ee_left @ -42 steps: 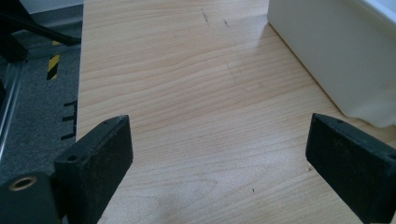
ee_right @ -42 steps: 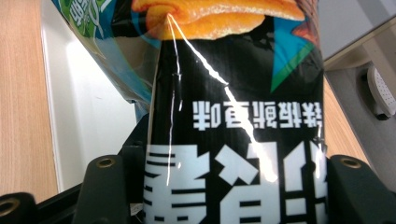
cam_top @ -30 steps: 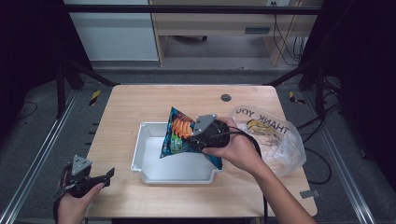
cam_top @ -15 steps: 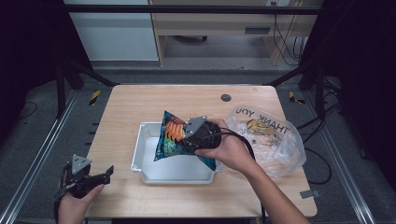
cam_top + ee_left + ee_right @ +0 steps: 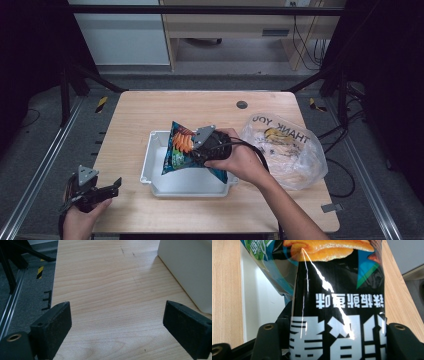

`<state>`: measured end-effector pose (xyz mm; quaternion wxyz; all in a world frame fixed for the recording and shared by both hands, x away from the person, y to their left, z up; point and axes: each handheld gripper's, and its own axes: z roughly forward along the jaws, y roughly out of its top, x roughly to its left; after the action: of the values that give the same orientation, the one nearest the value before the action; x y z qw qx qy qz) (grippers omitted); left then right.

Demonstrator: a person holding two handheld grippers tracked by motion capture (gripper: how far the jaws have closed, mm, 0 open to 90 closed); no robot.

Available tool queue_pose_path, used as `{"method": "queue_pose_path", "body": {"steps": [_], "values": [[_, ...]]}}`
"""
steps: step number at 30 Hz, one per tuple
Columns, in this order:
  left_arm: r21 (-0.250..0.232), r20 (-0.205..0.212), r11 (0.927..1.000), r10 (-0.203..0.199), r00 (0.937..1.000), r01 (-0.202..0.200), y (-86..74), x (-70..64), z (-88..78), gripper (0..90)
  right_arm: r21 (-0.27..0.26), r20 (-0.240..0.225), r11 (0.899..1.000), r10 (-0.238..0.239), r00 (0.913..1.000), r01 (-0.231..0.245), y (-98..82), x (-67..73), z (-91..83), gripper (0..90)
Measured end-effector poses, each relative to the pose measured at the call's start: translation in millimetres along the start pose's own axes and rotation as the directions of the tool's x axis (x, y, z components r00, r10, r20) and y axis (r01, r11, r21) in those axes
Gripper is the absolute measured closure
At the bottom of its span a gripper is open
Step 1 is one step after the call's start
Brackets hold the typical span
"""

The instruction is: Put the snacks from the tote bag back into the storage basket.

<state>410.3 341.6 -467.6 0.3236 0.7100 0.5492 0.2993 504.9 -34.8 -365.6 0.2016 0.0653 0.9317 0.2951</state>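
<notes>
A blue and black snack bag (image 5: 179, 148) with orange chips printed on it hangs tilted over the white tray (image 5: 150, 170) at the table's middle. My right gripper (image 5: 199, 149) is shut on the bag's right end, with a hand wrapped around the gripper. In the right gripper view the bag (image 5: 337, 290) is pinched between both black jaws of the right gripper (image 5: 334, 345), and the tray's white floor (image 5: 262, 297) lies below. My left gripper (image 5: 111, 187) rests at the table's front left corner. Its jaws (image 5: 117, 325) stand wide open over bare wood, beside the tray's outer wall (image 5: 185, 270).
A clear plastic "THANK YOU" bag (image 5: 287, 150) with items inside lies right of the tray, close behind the right hand. A small dark hole (image 5: 242, 104) marks the table's far side. Metal rails and floor flank the table's left edge (image 5: 22, 290).
The right gripper has carried the snack bag leftward and a little lower over the tray. The left gripper has kept its place.
</notes>
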Motion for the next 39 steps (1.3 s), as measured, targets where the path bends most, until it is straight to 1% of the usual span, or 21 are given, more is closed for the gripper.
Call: {"method": "queue_pose_path", "body": {"steps": [2, 3, 4, 6, 8, 10, 12, 13, 15, 19, 20, 24, 26, 28, 30, 39], "values": [[0.000, 0.003, 0.9999, -0.013, 0.9999, 0.013, -0.2, 0.5, 0.5, 7.2, 0.003, -0.002, 1.000, -0.001, 1.0000, 0.001, 0.2, -0.2, 0.6, 40.8], [-0.003, 0.016, 0.9996, -0.030, 0.9994, 0.030, 0.3, 1.7, 0.2, 6.3, 0.005, -0.002, 1.000, -0.003, 1.0000, 0.003, -0.2, -0.5, 1.5, 40.8], [-0.010, 0.033, 0.9995, -0.029, 0.9990, 0.030, 0.3, 2.2, -0.2, 4.0, 0.007, -0.002, 1.000, -0.002, 1.0000, 0.002, -0.3, -0.3, 1.8, 40.8], [-0.012, 0.036, 0.9995, -0.028, 0.9990, 0.029, 0.4, 2.2, -0.6, 3.3, 0.008, -0.002, 1.000, 0.000, 1.0000, 0.000, -0.4, -0.2, 2.0, 40.8], [-0.011, 0.037, 0.9998, -0.014, 0.9992, 0.014, 0.2, 1.4, -0.5, 3.2, 0.007, -0.003, 1.000, 0.000, 1.0000, 0.000, -0.3, -0.7, 2.3, 40.7], [-0.010, 0.040, 0.9999, -0.009, 0.9992, 0.009, 0.3, 1.1, -0.8, 3.2, 0.007, -0.002, 1.000, 0.003, 1.0000, -0.003, -0.2, -0.6, 3.0, 40.8], [-0.015, 0.058, 0.9998, 0.012, 0.9982, -0.011, 0.3, 0.8, -2.1, 3.1, 0.010, -0.003, 1.000, -0.001, 1.0000, 0.001, -0.3, -0.7, 4.0, 40.8], [-0.015, 0.058, 0.9998, 0.012, 0.9982, -0.011, 0.3, 0.8, -2.1, 2.9, 0.010, -0.003, 1.000, -0.001, 1.0000, 0.001, -0.3, -0.7, 4.0, 40.8], [-0.026, 0.077, 0.9994, 0.023, 0.9967, -0.021, -0.4, 0.7, -3.0, 2.5, 0.015, -0.007, 1.000, -0.007, 0.9999, 0.007, 0.3, -0.3, 5.9, 40.8], [-0.029, 0.087, 0.9990, 0.036, 0.9955, -0.034, -0.6, 1.2, -3.9, 2.3, 0.021, -0.012, 1.000, -0.009, 0.9999, 0.009, 1.4, 0.5, 8.3, 40.8], [-0.030, 0.084, 0.9986, 0.045, 0.9954, -0.043, -0.4, 1.2, -4.2, 2.6, 0.023, -0.014, 1.000, -0.015, 0.9998, 0.015, 1.9, 0.5, 10.1, 40.8], [-0.035, 0.085, 0.9984, 0.047, 0.9952, -0.044, -0.3, 1.3, -4.3, 2.8, 0.027, -0.018, 1.000, -0.013, 0.9998, 0.013, 3.0, 1.2, 13.1, 40.8], [-0.033, 0.087, 0.9987, 0.041, 0.9953, -0.038, -0.6, 1.5, -4.1, 2.9, 0.029, -0.026, 0.999, -0.022, 0.9994, 0.022, 5.1, 2.3, 16.3, 40.8], [-0.034, 0.087, 0.9987, 0.040, 0.9954, -0.037, -0.6, 2.0, -4.2, 3.1, 0.029, -0.024, 0.999, -0.021, 0.9995, 0.022, 5.7, 2.9, 17.3, 40.8], [-0.034, 0.088, 0.9989, 0.036, 0.9955, -0.034, -0.9, 2.9, -4.4, 3.3, 0.040, -0.024, 0.999, -0.035, 0.9991, 0.036, 7.4, 4.6, 21.0, 40.8], [-0.034, 0.085, 0.9989, 0.034, 0.9958, -0.031, -1.3, 2.7, -3.8, 3.6, 0.050, -0.036, 0.998, -0.047, 0.9982, 0.049, 9.9, 8.5, 28.0, 40.8]]}}
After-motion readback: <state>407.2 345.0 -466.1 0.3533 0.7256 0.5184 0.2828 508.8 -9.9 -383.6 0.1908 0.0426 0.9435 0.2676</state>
